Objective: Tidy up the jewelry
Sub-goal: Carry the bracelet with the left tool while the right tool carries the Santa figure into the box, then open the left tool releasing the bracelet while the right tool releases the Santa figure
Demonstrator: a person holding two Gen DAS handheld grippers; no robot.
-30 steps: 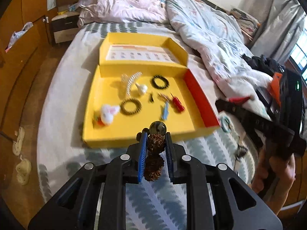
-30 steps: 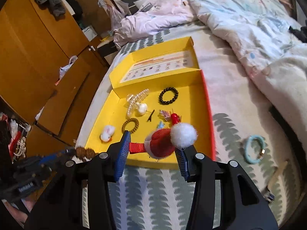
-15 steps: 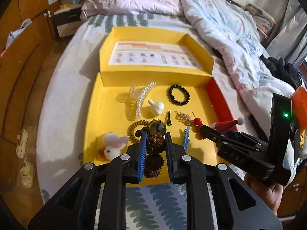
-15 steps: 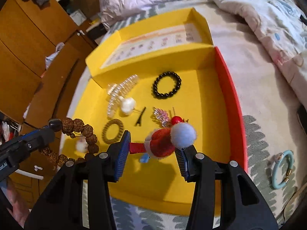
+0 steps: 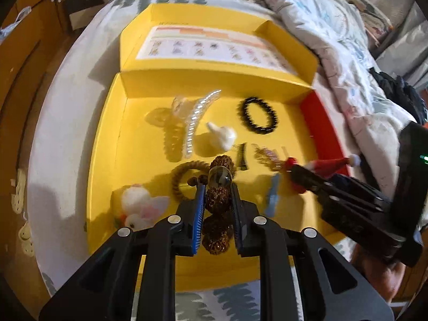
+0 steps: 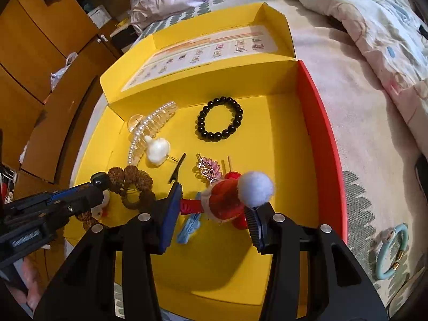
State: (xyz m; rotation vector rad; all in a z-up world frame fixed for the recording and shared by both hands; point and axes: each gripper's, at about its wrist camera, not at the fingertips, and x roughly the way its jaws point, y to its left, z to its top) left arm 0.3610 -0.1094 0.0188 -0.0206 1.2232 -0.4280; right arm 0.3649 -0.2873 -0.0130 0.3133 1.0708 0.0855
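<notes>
The bead bracelet [image 5: 216, 200] is clenched in the left tongs [image 5: 217, 208] over the yellow tray [image 5: 107, 139]; the Santa clip [image 6: 227, 200] is gripped by the right tongs [image 6: 214, 211]. Each should be lowered onto bare tray floor, clear of neighbours, then released.

I can't read any text. Beyond my jaws, the printed chart [image 6: 199, 53] inside the yellow box lid [image 6: 283, 30] has orange header bars and rows of small pictures, lettering too small and blurred. No brand or number legible on either gripper body.
</notes>
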